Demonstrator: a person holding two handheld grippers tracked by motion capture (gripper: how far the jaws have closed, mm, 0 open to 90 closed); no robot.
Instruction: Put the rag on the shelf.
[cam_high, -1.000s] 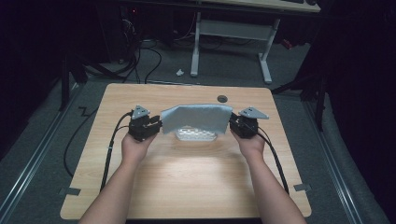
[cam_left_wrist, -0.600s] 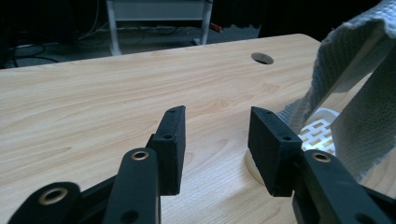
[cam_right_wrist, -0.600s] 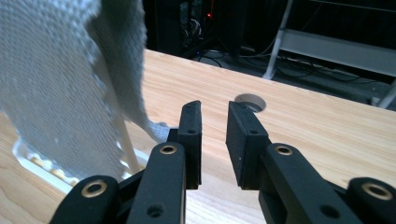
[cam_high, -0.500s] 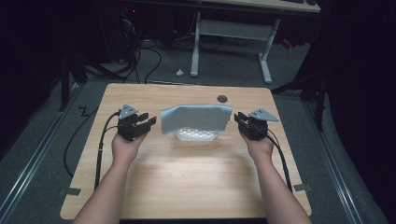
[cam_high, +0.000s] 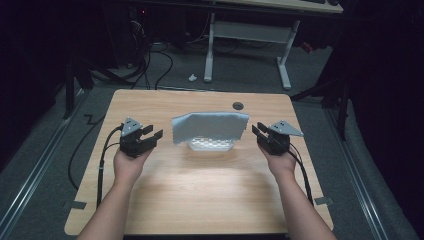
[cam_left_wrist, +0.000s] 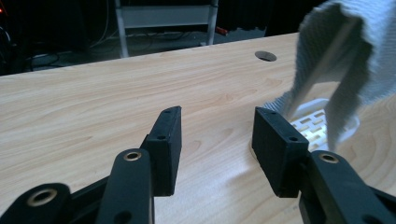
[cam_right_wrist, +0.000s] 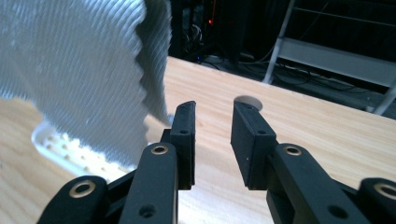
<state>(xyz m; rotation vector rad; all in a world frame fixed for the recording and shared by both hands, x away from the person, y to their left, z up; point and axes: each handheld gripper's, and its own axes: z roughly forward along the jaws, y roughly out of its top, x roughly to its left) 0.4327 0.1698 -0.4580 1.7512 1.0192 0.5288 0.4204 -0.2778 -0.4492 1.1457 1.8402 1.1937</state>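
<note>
A grey-blue cloth (cam_high: 210, 127) lies arched over a white perforated tray (cam_high: 212, 146) at the middle of the wooden table (cam_high: 200, 200). My left gripper (cam_high: 152, 136) is held to the left of the cloth, open and apart from it. My right gripper (cam_high: 257, 131) is open just off the cloth's right edge. In the left gripper view the open jaws (cam_left_wrist: 217, 135) hold nothing, with the cloth (cam_left_wrist: 355, 46) hanging over the tray (cam_left_wrist: 313, 123) at the right. In the right gripper view the open gripper (cam_right_wrist: 212, 135) sits beside the cloth's zigzag edge (cam_right_wrist: 79, 70) and the tray (cam_right_wrist: 60, 144).
A round cable hole (cam_high: 238, 105) sits in the tabletop behind the cloth. Beyond the table's far edge stand a white desk frame (cam_high: 250, 35) and floor cables (cam_high: 160, 60). Bare wood stretches between my forearms toward the near edge.
Both grippers were at the cloth's two upper corners a second ago. They have let go, opened and moved outward to each side. The cloth stays draped over the tray.
</note>
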